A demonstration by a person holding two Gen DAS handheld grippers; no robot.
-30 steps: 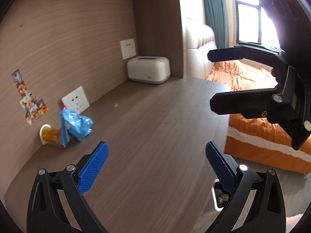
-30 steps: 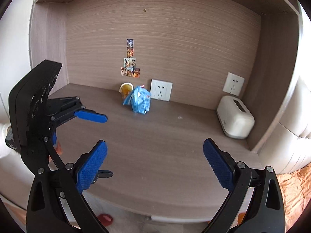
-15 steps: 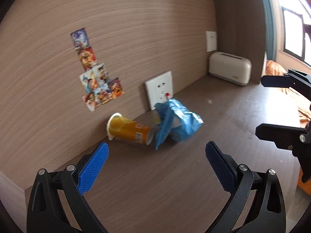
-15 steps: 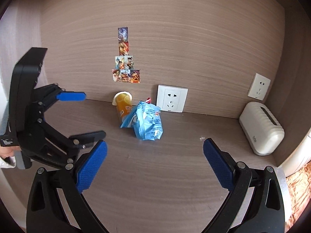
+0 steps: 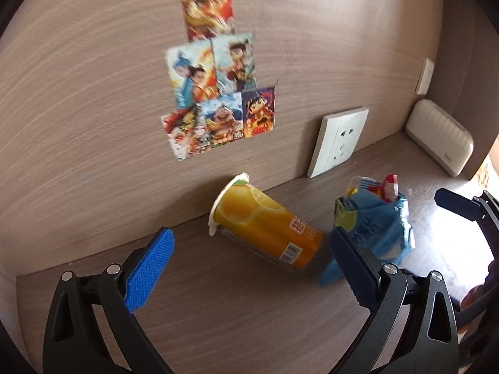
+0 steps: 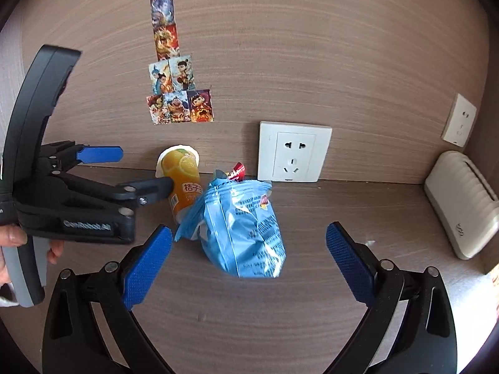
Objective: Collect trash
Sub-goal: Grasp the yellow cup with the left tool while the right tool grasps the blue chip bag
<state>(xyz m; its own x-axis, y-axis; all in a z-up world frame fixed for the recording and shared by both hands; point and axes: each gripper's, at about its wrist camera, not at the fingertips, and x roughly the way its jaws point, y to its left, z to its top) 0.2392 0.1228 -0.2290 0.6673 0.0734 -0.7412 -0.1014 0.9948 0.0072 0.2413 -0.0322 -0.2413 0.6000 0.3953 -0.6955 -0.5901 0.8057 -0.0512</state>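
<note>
On the wooden desk (image 6: 343, 205), hard against the back wall (image 6: 312, 46): orange cup (image 6: 184, 184) lying on its side, white rim toward the wall, and the crumpled blue snack bag (image 6: 246, 233) touching its base end. A red wrapper bit (image 6: 236, 170) pokes out at the bag's top edge.

Left gripper (image 5: 252, 268): jaws spread wide, nothing between the pads. In the left wrist view the cup (image 5: 265, 227) sits between and ahead of the fingertips, and the bag (image 5: 374, 224) is partly behind the right-hand finger (image 5: 355, 274). From the right wrist view the same gripper (image 6: 131, 171) is just beside the cup, lower finger over the cup body; contact can't be confirmed.

Right gripper (image 6: 249, 258): also released, empty, the bag framed between its pads, no touch visible.

Versus 0.5 s ago: both grippers are closer in. Cup and bag fill much more of each frame, while the sticker cluster (image 6: 177, 90) and wall socket (image 6: 293, 152) loom larger. Left gripper has shifted from well left of the cup to right at it. Trash itself hasn't moved. The white box (image 6: 461, 205) is unchanged at the desk's right end.
</note>
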